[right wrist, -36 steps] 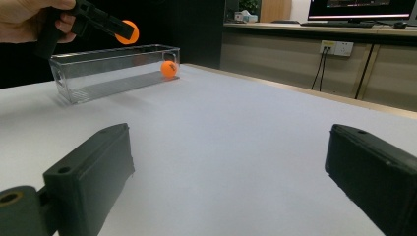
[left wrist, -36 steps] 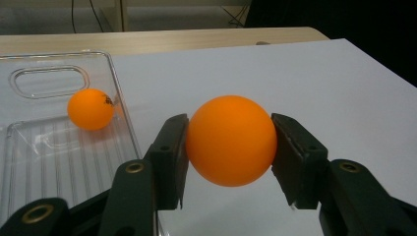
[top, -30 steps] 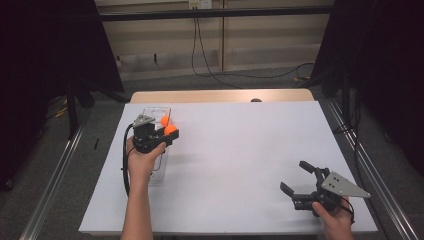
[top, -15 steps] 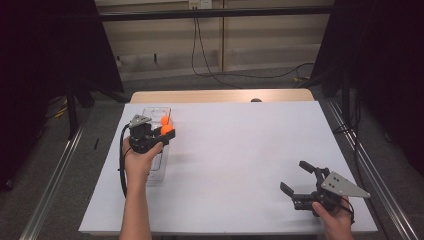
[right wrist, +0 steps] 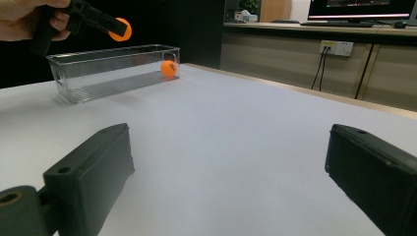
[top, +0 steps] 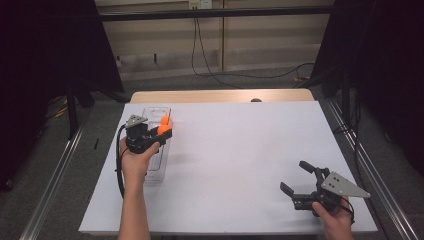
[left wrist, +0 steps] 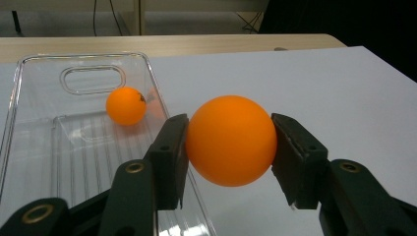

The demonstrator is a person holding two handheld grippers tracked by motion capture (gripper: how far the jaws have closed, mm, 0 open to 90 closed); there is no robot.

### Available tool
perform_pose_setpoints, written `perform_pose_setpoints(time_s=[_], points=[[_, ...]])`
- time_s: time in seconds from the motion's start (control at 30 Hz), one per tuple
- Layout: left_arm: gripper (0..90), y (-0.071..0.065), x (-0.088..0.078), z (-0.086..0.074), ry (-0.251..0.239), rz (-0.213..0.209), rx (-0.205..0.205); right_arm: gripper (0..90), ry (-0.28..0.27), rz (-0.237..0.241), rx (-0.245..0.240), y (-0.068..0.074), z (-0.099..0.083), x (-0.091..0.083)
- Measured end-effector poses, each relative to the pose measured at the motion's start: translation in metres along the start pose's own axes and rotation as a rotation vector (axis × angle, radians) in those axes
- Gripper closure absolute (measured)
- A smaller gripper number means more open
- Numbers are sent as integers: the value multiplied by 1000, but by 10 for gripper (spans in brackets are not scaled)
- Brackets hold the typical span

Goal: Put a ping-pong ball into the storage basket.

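My left gripper [top: 161, 132] is shut on an orange ball [left wrist: 230, 140], held above the right-hand wall of a clear plastic bin [top: 156, 171]. A second orange ball [left wrist: 126, 105] lies inside the bin near its far end, below the handle cut-out. From the right gripper view, the held ball [right wrist: 120, 28] hangs over the bin [right wrist: 93, 76], and the other ball [right wrist: 169, 68] rests on the bin's floor. My right gripper [top: 293, 175] sits low at the near right of the white table top [top: 240, 150], open, with nothing between its fingers [right wrist: 93, 167].
A wooden strip [top: 220, 95] borders the table's far edge. Metal rails [top: 50, 190] run along both sides. Cables [top: 235, 75] lie on the floor beyond, and black curtains stand at the left and right.
My left gripper, still holding the ball, has drifted slightly to the left over the bin. The right gripper has stayed where it was.
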State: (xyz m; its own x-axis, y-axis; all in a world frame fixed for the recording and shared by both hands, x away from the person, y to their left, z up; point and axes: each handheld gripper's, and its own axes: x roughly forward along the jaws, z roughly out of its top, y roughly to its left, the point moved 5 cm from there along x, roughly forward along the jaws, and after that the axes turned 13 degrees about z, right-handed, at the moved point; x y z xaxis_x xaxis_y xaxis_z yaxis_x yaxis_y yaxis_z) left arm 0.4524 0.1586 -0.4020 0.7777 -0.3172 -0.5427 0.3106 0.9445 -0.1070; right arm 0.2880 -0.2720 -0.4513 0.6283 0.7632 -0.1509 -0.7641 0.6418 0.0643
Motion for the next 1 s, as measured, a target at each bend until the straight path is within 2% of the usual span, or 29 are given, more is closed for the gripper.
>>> perform_pose_setpoints(time_s=[0.53, 1.0], points=[[508, 10, -4, -1, -10, 29, -10, 36, 2, 1, -2, 0, 0, 0], [508, 21, -4, -7, 6, 72, -13, 36, 1, 1, -2, 0, 0, 1]])
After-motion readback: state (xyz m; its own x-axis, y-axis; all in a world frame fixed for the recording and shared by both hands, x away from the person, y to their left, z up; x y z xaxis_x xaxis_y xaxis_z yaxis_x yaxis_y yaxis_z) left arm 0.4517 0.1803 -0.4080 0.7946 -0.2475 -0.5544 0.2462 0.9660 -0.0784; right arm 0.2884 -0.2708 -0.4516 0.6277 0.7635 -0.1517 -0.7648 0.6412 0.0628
